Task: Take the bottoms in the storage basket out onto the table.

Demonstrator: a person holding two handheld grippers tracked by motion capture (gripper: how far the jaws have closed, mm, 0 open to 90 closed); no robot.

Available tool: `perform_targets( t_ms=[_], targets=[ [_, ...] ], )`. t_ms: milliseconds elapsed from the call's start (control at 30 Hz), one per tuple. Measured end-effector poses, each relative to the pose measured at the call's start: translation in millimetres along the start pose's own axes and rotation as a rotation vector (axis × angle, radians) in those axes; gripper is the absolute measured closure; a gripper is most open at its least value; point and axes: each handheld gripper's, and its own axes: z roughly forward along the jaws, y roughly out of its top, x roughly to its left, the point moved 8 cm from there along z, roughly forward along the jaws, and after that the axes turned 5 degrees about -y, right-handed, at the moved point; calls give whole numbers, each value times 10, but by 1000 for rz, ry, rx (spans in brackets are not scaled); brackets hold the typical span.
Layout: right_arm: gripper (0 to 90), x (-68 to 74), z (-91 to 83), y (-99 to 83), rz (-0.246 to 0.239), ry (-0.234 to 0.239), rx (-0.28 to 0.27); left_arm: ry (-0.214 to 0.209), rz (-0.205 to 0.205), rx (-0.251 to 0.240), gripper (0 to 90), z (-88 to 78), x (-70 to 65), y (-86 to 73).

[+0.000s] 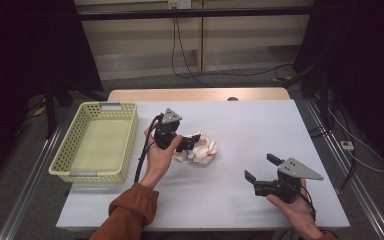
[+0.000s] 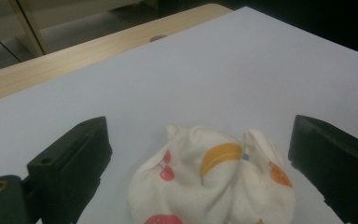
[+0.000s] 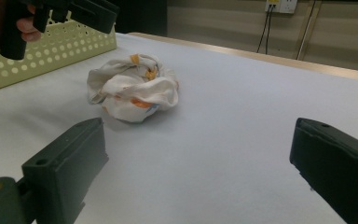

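white cotton with orange and red prints, bunched into a loose ball: that is the crumpled cloth (image 1: 198, 148) i am working on, lying near the middle of the table (image 1: 260, 125) in the high view. my left hand-held gripper (image 1: 186, 142) sits at the cloth's left edge, the left hand (image 1: 158, 156) wrapped around its grip, forearm in a rust-coloured sleeve (image 1: 130, 210) coming up from the bottom. my right hand-held gripper (image 1: 260, 167) hangs well apart from the cloth toward the near right corner, jaws spread, palm cradling it from below. a pale yellow-green basket (image 1: 62, 160) stands at the table's left edge, with nothing in it that i can see.

in the left gripper view my jaws stand wide apart, one on each side of the crumpled cloth (image 2: 214, 186), which lies between them and close in. nothing is pinched yet. i judge the cloth light, soft and limp; it will sag and may unfold when lifted, so i would bite into a thick fold at the top of the bundle, not a thin loose edge.

in the right gripper view my own jaws also gape open over bare table, aimed at the crumpled cloth (image 3: 133, 91) some way off. beyond it the left hand-held gripper (image 3: 95, 14) hovers in front of the basket (image 3: 51, 51), fingers (image 3: 28, 28) curled on its handle.
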Motion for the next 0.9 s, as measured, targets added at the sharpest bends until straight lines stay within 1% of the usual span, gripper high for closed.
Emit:
perform_targets(
  t_ms=[67,133,200,300,367,433,533,633,733,867,900],
  targets=[
    [36,-1,0,0,1,0,0,-4,6,-3,56,-30,-5,10],
    [37,0,2,-1,2,0,1,8,14,-7,56,-60,-5,21],
    [37,1,3,-3,-1,2,3,4,25,-11,56,-86,-12,31],
    [36,2,5,-2,-1,2,3,13,42,-5,56,-129,-20,36],
    [36,2,7,-2,-1,2,3,26,50,-6,56,-163,-16,39],
    [36,4,8,-2,-2,3,4,42,53,-11,56,-202,-11,45],
    [37,9,13,0,0,5,4,52,58,-17,56,-266,-2,53],
    [36,11,16,-1,-4,7,4,56,50,-30,56,-331,8,61],
    [37,12,18,-1,-4,7,4,65,51,-41,56,-396,23,64],
    [36,16,21,1,-3,7,5,78,62,-43,56,-468,43,58],
    [36,17,22,1,-5,8,4,87,66,-43,56,-495,52,55]
  ],
)
